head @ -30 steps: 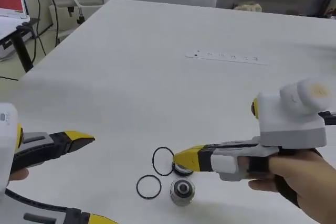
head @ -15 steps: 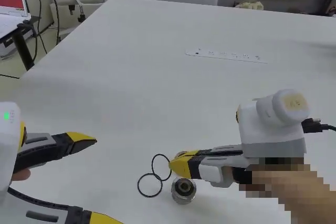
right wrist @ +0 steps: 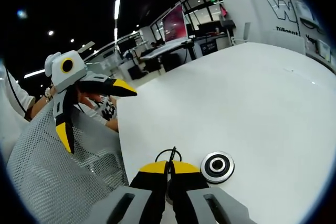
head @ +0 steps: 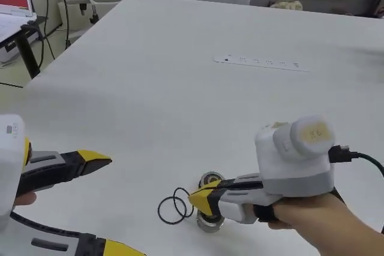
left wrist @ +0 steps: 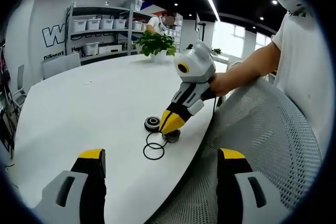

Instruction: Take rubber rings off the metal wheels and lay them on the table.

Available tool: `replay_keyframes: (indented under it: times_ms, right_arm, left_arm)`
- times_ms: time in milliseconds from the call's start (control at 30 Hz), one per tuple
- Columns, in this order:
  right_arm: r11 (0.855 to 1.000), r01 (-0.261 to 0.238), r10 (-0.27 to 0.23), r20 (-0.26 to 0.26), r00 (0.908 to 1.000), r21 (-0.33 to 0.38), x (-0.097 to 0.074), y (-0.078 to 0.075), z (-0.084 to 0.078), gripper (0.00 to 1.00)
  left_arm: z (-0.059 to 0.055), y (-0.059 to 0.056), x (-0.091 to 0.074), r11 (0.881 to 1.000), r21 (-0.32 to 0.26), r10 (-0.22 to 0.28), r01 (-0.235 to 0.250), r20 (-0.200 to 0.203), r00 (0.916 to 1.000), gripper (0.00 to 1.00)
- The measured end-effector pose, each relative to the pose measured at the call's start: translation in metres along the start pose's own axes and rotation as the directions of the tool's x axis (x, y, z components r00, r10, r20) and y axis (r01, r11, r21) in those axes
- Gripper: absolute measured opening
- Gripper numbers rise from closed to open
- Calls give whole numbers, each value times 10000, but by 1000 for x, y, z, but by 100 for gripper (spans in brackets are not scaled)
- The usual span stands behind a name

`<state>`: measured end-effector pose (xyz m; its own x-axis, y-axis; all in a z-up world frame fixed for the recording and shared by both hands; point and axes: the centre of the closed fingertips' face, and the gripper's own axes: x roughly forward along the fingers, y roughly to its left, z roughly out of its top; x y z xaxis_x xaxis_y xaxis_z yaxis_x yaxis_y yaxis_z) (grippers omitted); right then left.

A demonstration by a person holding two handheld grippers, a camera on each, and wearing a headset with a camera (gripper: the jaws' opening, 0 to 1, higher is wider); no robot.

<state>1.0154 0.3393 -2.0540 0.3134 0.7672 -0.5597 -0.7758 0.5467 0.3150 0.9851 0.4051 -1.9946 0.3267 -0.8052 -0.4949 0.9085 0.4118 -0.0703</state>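
Finishing, I'd say: the right gripper has its fingers pinching a rubber ring beside a second ring on the bench; the left gripper gapes empty.

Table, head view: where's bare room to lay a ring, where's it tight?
Free: the wide stretch of table between the power strip and the metal wheels; also the patch between the open left gripper and the rubber rings. Crowded: near edge, where the right gripper, both rings and both wheels bunch together.
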Motion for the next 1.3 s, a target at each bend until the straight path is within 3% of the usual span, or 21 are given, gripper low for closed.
replay_keyframes:
  times_ms: [133,300,700,833,1033,1300]
  right_arm:
    - [9975,570,-563,173,9983,-428,0,-9,1,5]
    - [9953,687,-680,123,9976,-683,2,-12,-1,9]
    - [9918,219,-220,3,9998,-1255,8,-1,-4,31]
    - [9912,214,-221,-39,9997,-1303,7,-1,-4,30]
    - [9931,284,-238,416,9989,-1134,1,-6,8,30]
    - [9934,758,-673,979,9929,-856,-13,-25,21,29]
  left_arm:
    - [0,0,0,10000,-40,17,-17,18,10000,85]
    - [0,1,0,9999,-93,44,-44,51,10000,84]
    - [0,0,0,9999,-97,57,-56,65,10000,84]
    - [0,1,0,9999,-72,76,-76,58,10000,84]
    - [0,0,0,10000,-39,41,-41,45,10000,84]
    - [-2,-6,1,9994,246,-243,247,-172,9996,85]
